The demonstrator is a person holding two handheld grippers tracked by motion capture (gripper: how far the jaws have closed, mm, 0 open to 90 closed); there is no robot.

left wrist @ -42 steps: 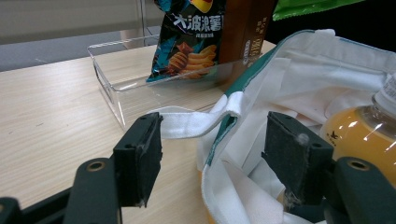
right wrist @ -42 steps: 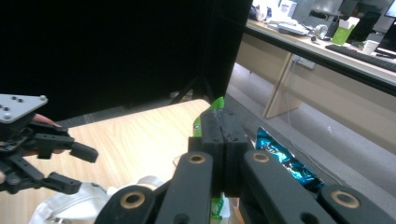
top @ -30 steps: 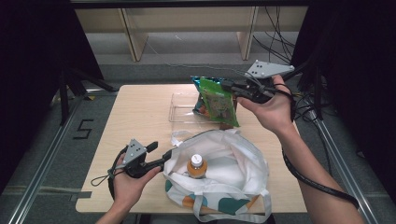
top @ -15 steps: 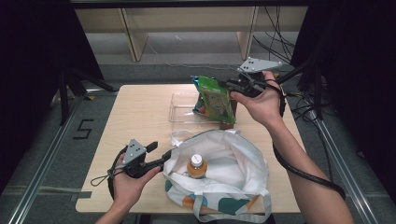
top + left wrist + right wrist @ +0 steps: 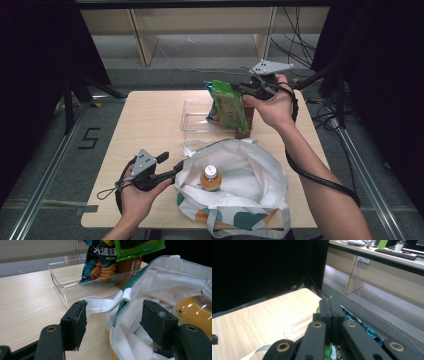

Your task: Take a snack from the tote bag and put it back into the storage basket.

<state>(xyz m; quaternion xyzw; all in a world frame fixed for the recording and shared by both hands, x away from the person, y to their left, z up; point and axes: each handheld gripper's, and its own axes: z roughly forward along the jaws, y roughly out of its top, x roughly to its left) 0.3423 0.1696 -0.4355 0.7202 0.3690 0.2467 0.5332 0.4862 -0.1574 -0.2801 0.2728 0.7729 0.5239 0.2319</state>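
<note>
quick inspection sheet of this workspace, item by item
surface: light wooden table, bare at its left part
job's things: green snack bag held up above the clear tray; white tote bag lying open near the front edge with an orange drink bottle inside
clutter: dark chip bag and a brown box standing in the tray
grippers: right gripper shut on the snack bag's top; left gripper open, jaws either side of the tote's rim
cables: black cable trailing along the right forearm; more on the floor behind
surroundings: dark curtains at the sides, pale furniture behind
</note>
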